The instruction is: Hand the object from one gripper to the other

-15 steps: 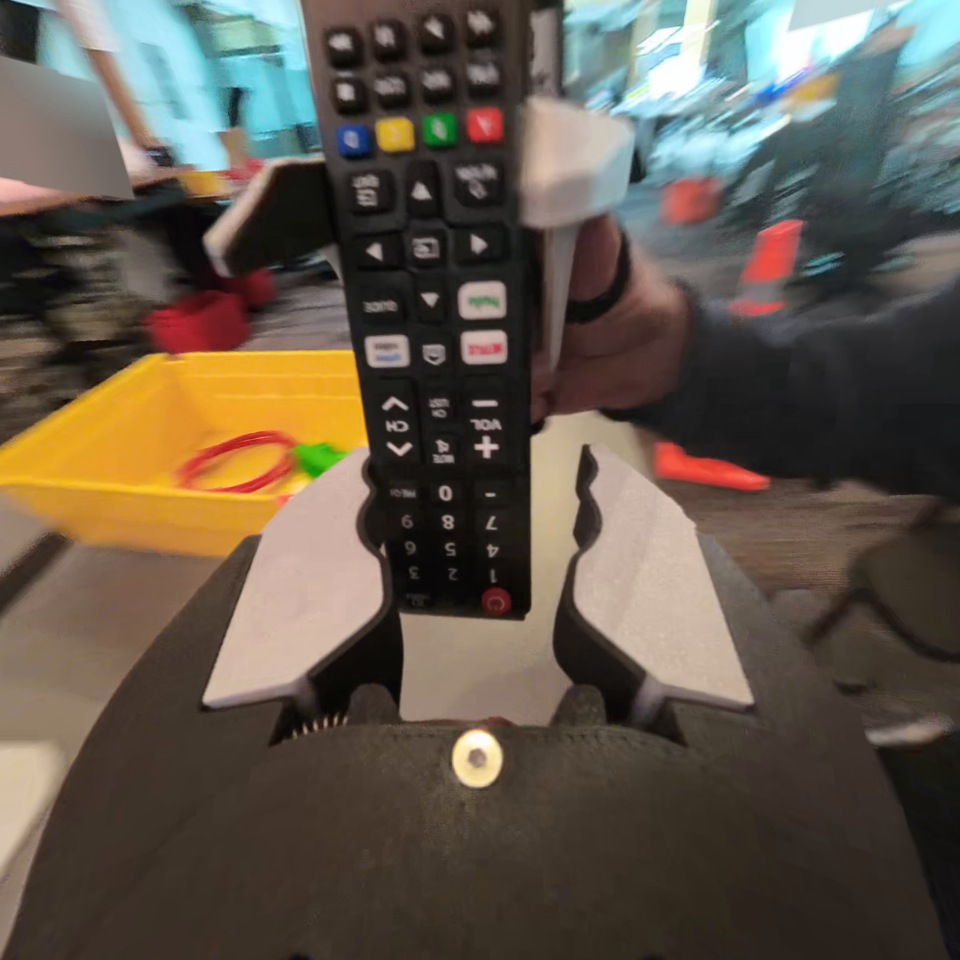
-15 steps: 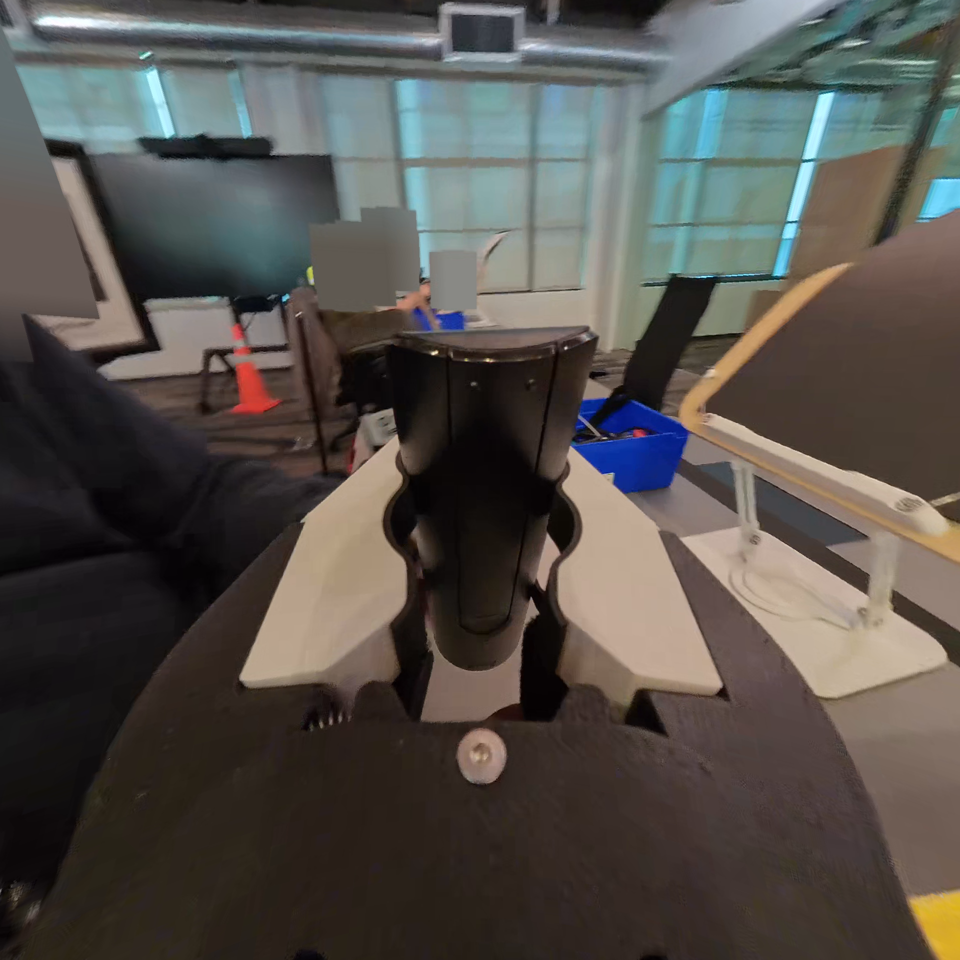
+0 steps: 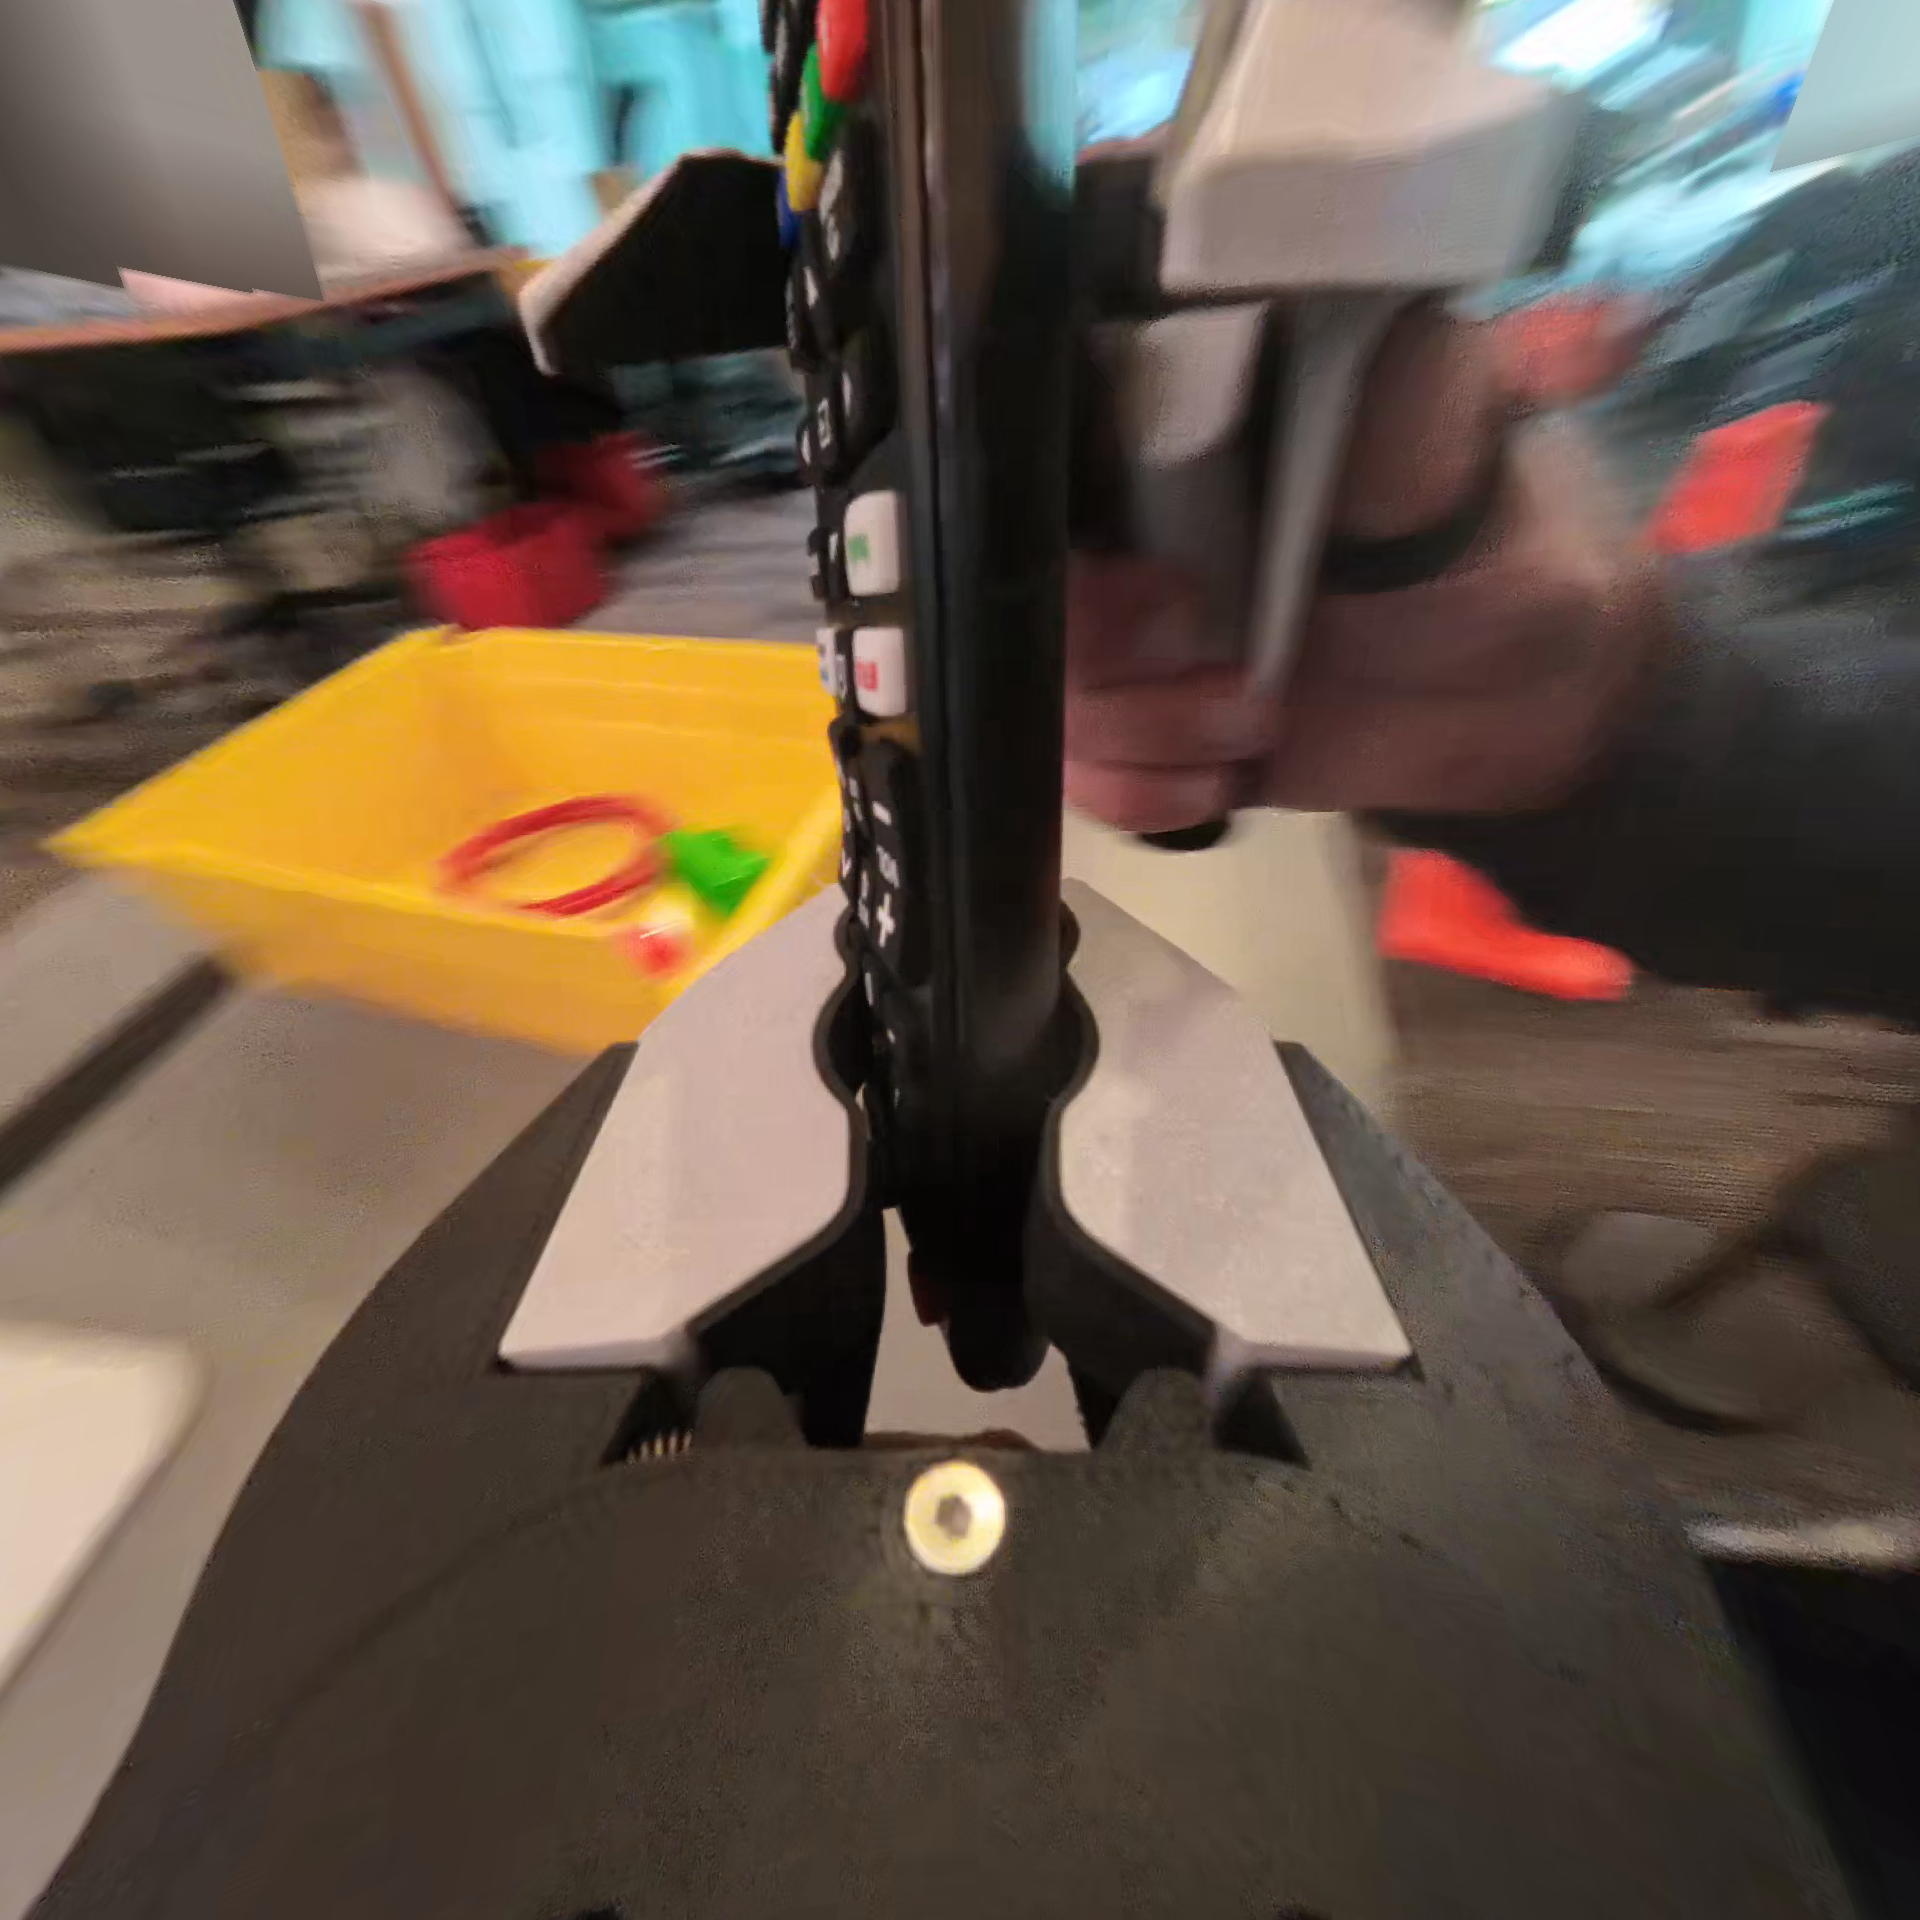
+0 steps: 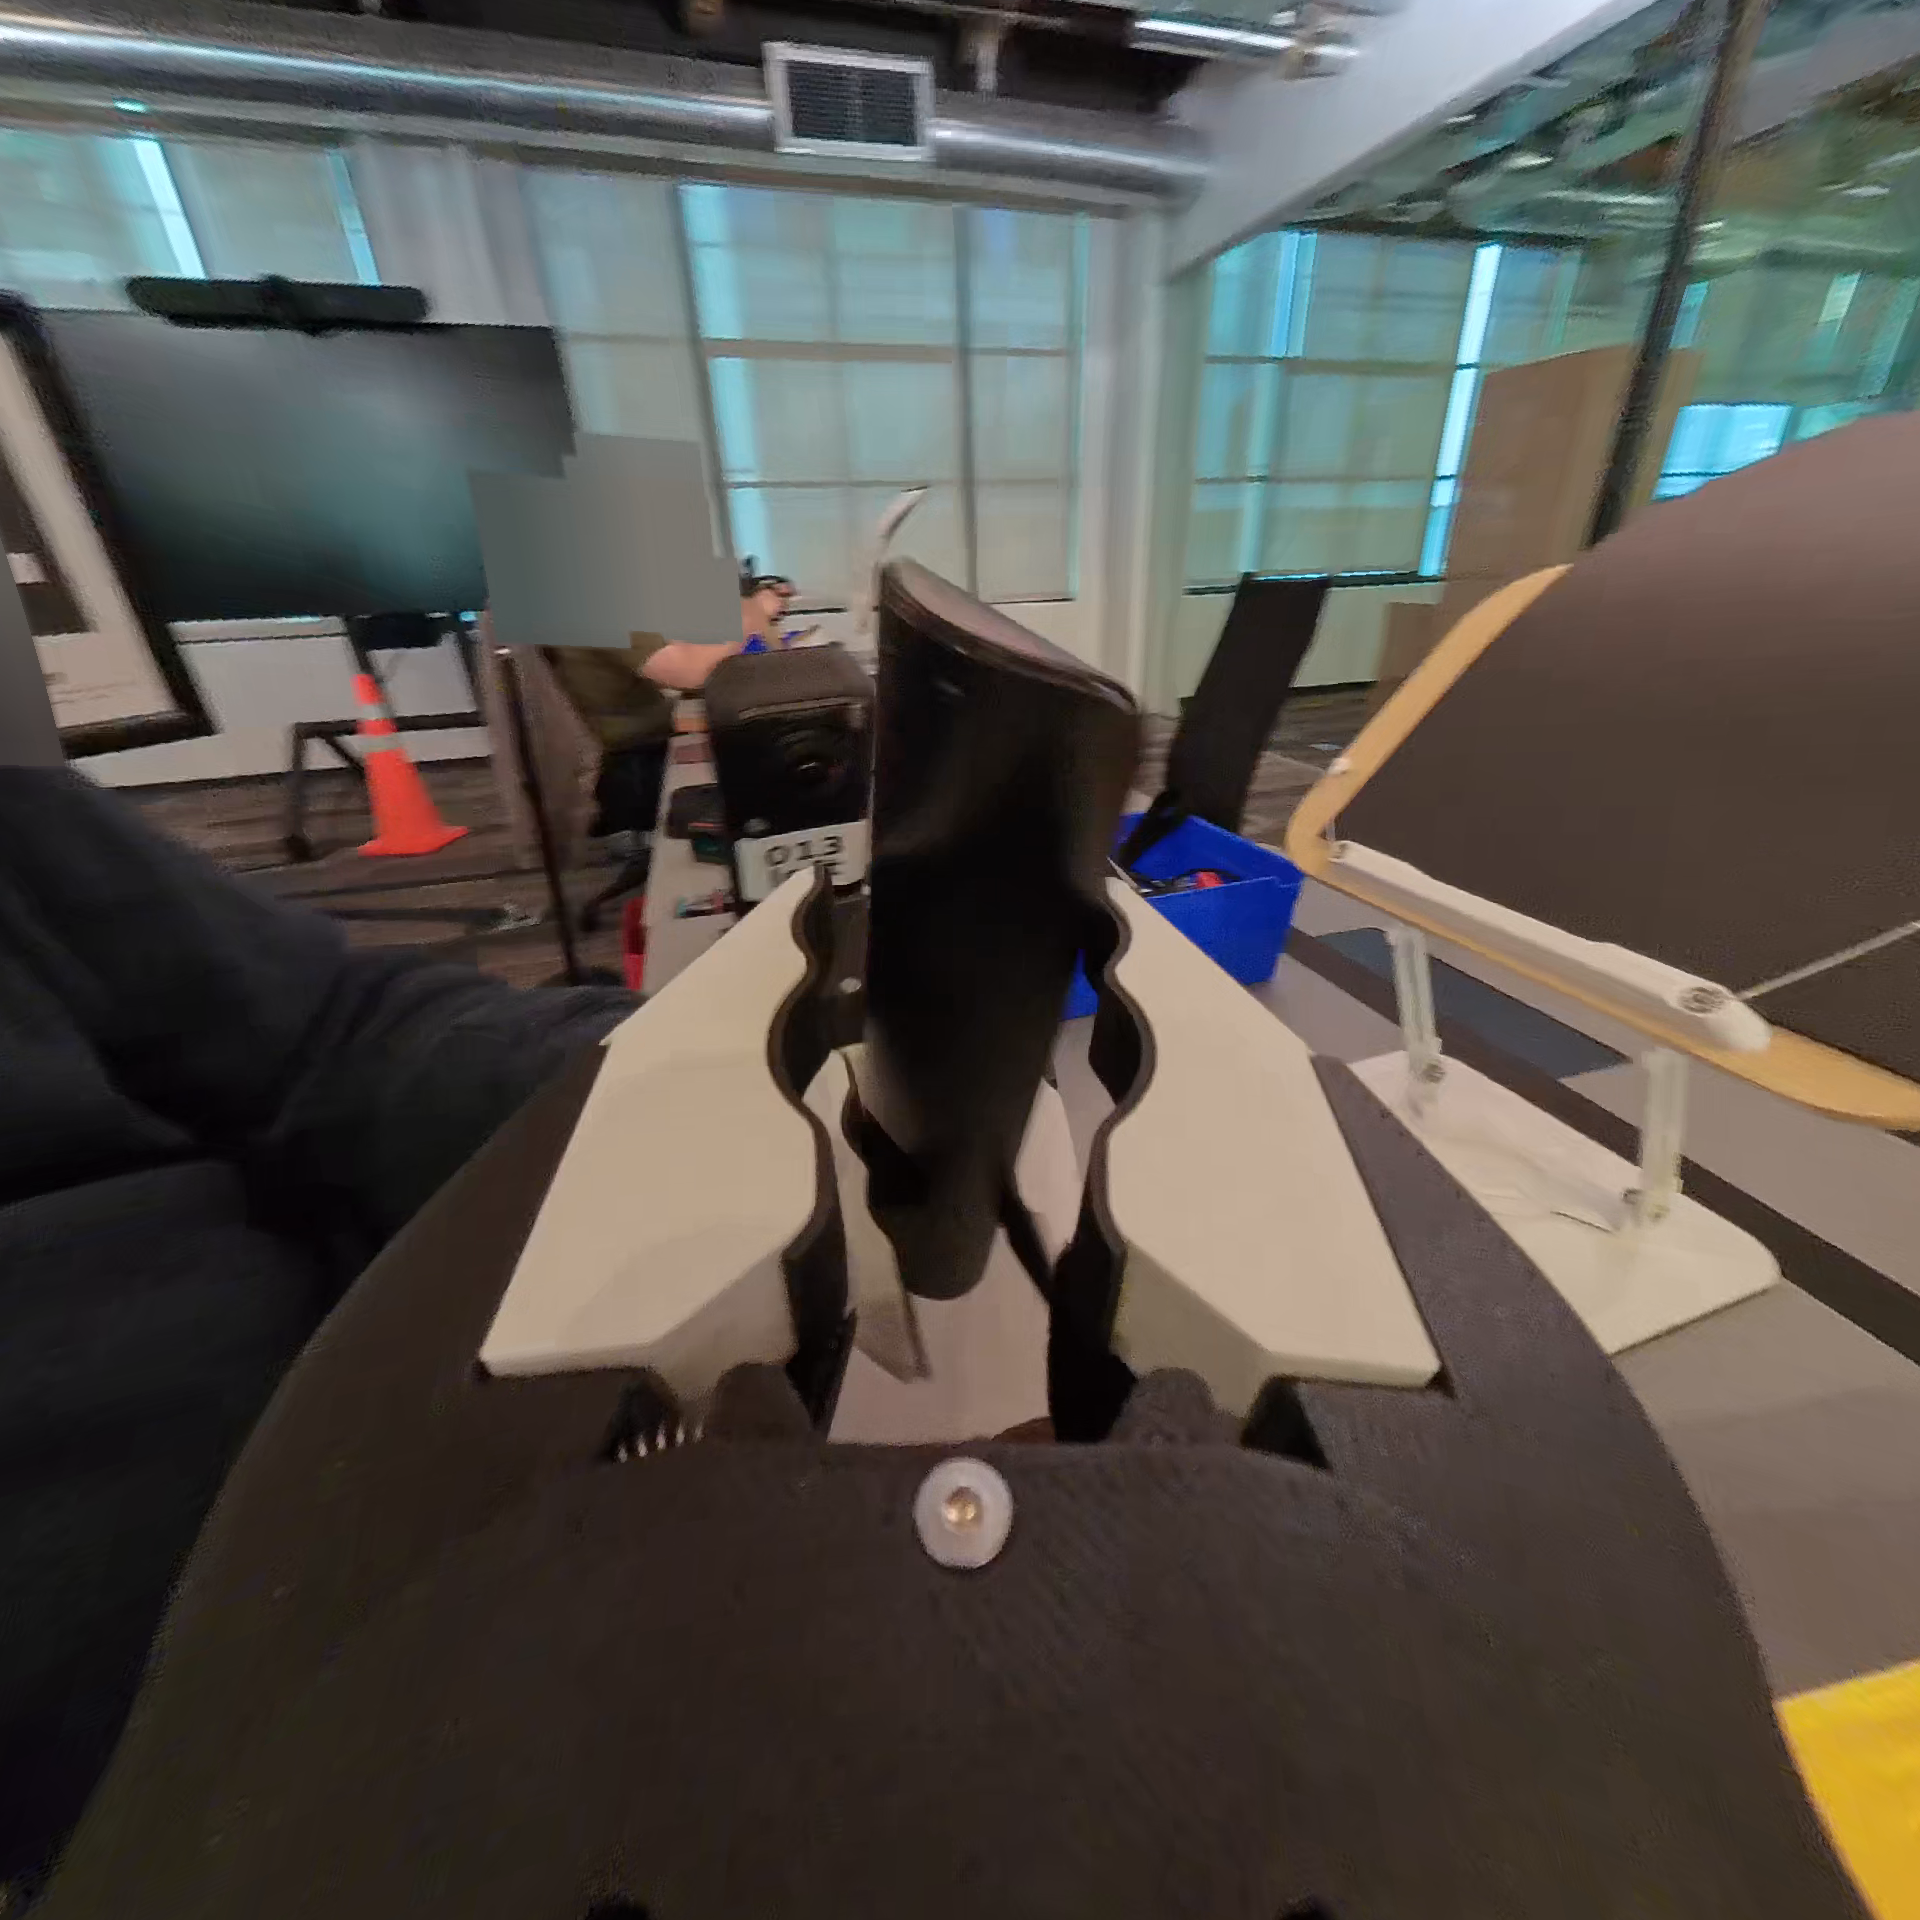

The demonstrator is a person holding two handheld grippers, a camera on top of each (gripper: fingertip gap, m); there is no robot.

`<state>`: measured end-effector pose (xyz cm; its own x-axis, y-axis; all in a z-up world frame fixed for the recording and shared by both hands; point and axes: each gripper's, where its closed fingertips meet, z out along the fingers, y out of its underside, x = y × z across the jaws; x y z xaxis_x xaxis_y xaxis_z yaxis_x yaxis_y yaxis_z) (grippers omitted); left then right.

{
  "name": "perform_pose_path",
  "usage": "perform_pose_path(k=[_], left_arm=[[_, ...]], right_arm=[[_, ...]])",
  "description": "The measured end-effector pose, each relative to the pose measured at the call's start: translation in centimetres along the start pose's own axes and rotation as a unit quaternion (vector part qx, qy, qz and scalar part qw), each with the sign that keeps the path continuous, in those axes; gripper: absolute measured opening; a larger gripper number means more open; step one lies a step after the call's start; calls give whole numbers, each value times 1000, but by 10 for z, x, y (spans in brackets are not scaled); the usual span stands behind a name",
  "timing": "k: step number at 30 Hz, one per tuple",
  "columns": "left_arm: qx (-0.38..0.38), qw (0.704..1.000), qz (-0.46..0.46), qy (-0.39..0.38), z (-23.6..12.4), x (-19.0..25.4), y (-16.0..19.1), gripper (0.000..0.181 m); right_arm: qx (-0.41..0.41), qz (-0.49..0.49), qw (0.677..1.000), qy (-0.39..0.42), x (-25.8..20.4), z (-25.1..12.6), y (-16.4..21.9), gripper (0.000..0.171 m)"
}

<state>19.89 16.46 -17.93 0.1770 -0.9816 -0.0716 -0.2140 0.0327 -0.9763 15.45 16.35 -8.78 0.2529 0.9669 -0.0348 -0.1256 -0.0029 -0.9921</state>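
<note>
Clamping now: left gripper (image 3: 956, 1049) has its jaws pressed on the lower end of the remote (image 3: 966, 727), seen edge-on in the left wrist view w/ the button face turned to that view's left. Remote is in the air, upright, not resting on anything.

Right gripper (image 4: 961, 997) sits w/ jaws apart; in its own view there's a gap between each finger and the remote's smooth back, so it looks released or nearly so. The remote leans a bit across that gap. From the left view the right gripper's fingers (image 3: 1351, 197) flank the upper part of the remote, the person's hand (image 3: 1351, 686) behind on the grip.

Step, by my read: the hand-off itself, right to left, at the let-go stage. Next move calls for drawing the right gripper straight back off the remote w/o brushing it, while the left keeps firm pressure, since the hold is low and the long end could tip.

Farther off: yellow bin (image 3: 312, 831) on the tabletop beyond the left gripper, a red loop (image 3: 551, 852) & a green piece (image 3: 717, 862) inside. Bkgd blurred.
</note>
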Motion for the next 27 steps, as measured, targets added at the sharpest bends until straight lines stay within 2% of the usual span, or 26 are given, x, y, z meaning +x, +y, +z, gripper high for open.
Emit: perform_pose_path(k=[1, 3, 6, 9, 13, 16, 20, 23, 27], left_arm=[[25, 998, -24, 55, -4, 11, -6, 29], [39, 990, -70, 116, -8, 19, -8, 30], [47, 981, -87, 165, -8, 28, -4, 29], [21, 984, -78, 162, 0, 31, 7, 29], [18, 987, -75, 143, 5, 25, 13, 28], [21, 994, -53, 90, 3, 10, 12, 32], [22, 1000, 8, 2, -11, -12, 2, 63], [9, 997, 37, -65, -18, -26, -4, 75], [-35, 965, 104, -240, -18, -49, -4, 81]], right_arm=[[-9, 3, 1000, -16, -1, 0, 1, 47], [-26, -7, 998, -50, -7, 0, 3, 43], [-54, 12, 995, -82, -11, 3, 12, 34], [-64, 18, 994, -88, -11, 6, 20, 24], [-66, 22, 996, -64, -6, 7, 24, 23], [-62, 45, 996, -43, 2, 4, 26, 21], [-29, 67, 997, -1, 22, -5, 19, 21], [30, 96, 993, 58, 42, -15, 7, 21], [92, 125, 978, 139, 62, -24, 4, 21]])
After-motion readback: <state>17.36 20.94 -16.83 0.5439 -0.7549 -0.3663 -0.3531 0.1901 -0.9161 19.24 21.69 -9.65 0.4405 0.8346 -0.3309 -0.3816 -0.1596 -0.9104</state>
